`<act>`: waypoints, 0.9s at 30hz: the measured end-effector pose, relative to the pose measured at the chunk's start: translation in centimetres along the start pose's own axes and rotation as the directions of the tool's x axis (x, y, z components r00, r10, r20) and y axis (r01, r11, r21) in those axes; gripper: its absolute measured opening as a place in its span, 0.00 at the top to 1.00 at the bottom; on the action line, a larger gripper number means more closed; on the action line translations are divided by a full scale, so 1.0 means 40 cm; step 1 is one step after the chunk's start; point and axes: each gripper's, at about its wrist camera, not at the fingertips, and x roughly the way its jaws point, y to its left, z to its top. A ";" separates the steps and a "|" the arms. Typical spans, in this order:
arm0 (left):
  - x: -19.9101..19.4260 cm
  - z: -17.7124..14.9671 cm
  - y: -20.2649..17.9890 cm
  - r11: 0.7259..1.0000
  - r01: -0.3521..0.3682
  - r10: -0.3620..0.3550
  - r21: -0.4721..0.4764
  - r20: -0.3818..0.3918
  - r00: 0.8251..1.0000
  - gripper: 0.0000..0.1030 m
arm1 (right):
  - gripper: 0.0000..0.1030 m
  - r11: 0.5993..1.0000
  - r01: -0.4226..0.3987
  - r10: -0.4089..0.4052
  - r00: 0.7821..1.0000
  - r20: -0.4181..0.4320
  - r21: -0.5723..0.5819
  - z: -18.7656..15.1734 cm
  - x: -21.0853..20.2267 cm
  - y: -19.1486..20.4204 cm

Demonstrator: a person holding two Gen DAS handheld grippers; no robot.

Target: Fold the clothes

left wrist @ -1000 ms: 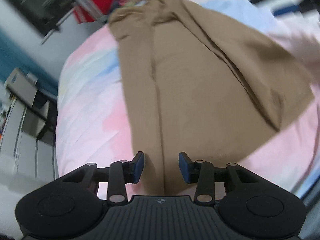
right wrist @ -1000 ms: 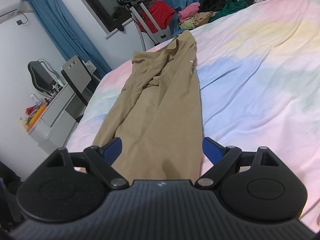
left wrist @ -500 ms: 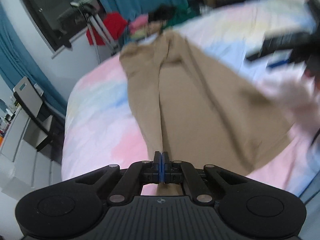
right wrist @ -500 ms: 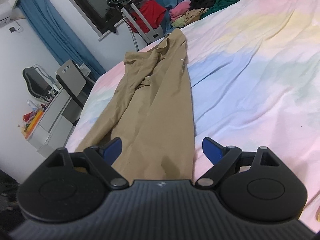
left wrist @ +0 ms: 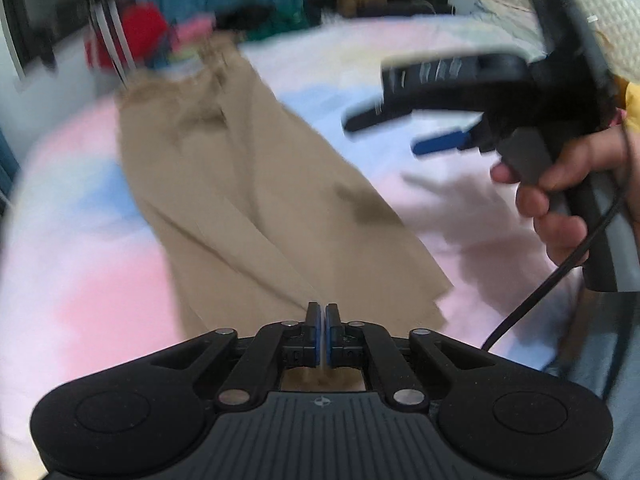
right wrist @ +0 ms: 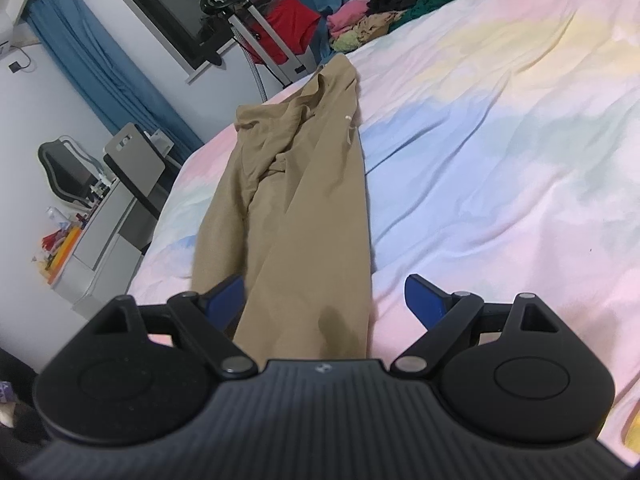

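On the pastel bedsheet (right wrist: 500, 128), tan trousers (right wrist: 304, 216) lie lengthwise.

A pastel bedsheet (right wrist: 500, 128) in pink, blue and yellow fills most of the right wrist view. At upper centre a heap of clothes (right wrist: 384, 20) lies at its far edge, beside a red garment (right wrist: 292, 20) draped on a metal stand (right wrist: 256, 28). Blue curtains (right wrist: 96, 64) hang at upper left. A grey chair (right wrist: 132, 160) and a cluttered white desk (right wrist: 92, 240) stand at left.

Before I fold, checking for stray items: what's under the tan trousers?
The tan trousers lie on the pastel bedsheet, visible all around them. Anything beneath the fabric is covered.
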 end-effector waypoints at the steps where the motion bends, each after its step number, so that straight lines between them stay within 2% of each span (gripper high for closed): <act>1: 0.013 0.003 0.016 0.998 0.034 -0.035 -0.048 -0.016 0.999 0.78 | 0.14 1.000 -0.002 0.002 1.000 -0.007 0.006 0.000 0.001 -0.004; 3: 0.011 0.004 0.067 0.981 0.096 -0.095 -0.169 0.011 0.995 0.69 | 0.14 1.000 -0.010 0.011 1.000 -0.023 0.026 0.000 0.004 -0.013; 4: 0.007 0.004 0.094 0.965 0.126 -0.122 -0.229 0.032 0.992 0.59 | 0.14 0.999 -0.016 0.017 0.999 -0.031 0.041 0.000 0.005 -0.019; 6: -0.006 0.000 0.153 0.919 0.184 -0.161 -0.350 0.093 0.982 0.44 | 0.14 0.997 -0.029 0.032 0.998 -0.047 0.074 -0.001 0.006 -0.032; 7: -0.013 -0.005 0.188 0.890 0.210 -0.169 -0.406 0.135 0.976 0.42 | 0.14 0.995 -0.035 0.040 0.998 -0.056 0.091 -0.002 0.007 -0.038; 8: -0.013 -0.011 0.217 0.865 0.211 -0.156 -0.456 0.156 0.975 0.42 | 0.14 0.993 -0.040 0.047 0.997 -0.064 0.108 -0.003 0.008 -0.044; 10: -0.008 -0.026 0.270 0.813 0.192 -0.110 -0.551 0.179 0.978 0.34 | 0.14 0.989 -0.048 0.060 0.995 -0.081 0.140 -0.007 0.012 -0.057; 12: 0.003 -0.040 0.317 0.757 0.156 -0.055 -0.635 0.177 0.983 0.33 | 0.14 0.985 -0.044 0.061 0.993 -0.103 0.166 -0.012 0.019 -0.071; 14: 0.029 -0.047 0.338 0.726 0.138 -0.051 -0.674 0.148 0.988 0.33 | 0.14 0.980 -0.047 0.074 0.988 -0.133 0.191 -0.022 0.031 -0.082; 16: 0.054 -0.044 0.338 0.729 0.120 -0.053 -0.674 0.119 0.991 0.33 | 0.13 0.975 -0.057 0.094 0.982 -0.163 0.217 -0.033 0.045 -0.090; 20: 0.085 -0.050 0.314 0.734 0.075 -0.016 -0.675 0.094 0.995 0.32 | 0.27 0.964 -0.110 0.169 0.956 -0.238 0.241 -0.063 0.080 -0.080; 24: 0.076 -0.073 0.291 0.752 0.067 -0.005 -0.656 0.095 0.995 0.33 | 0.28 0.972 -0.130 0.185 0.936 -0.299 0.196 -0.093 0.095 -0.049; 27: 0.070 -0.091 0.279 0.754 0.077 -0.018 -0.653 0.098 0.995 0.34 | 0.31 0.977 -0.140 0.187 0.924 -0.332 0.160 -0.116 0.089 -0.026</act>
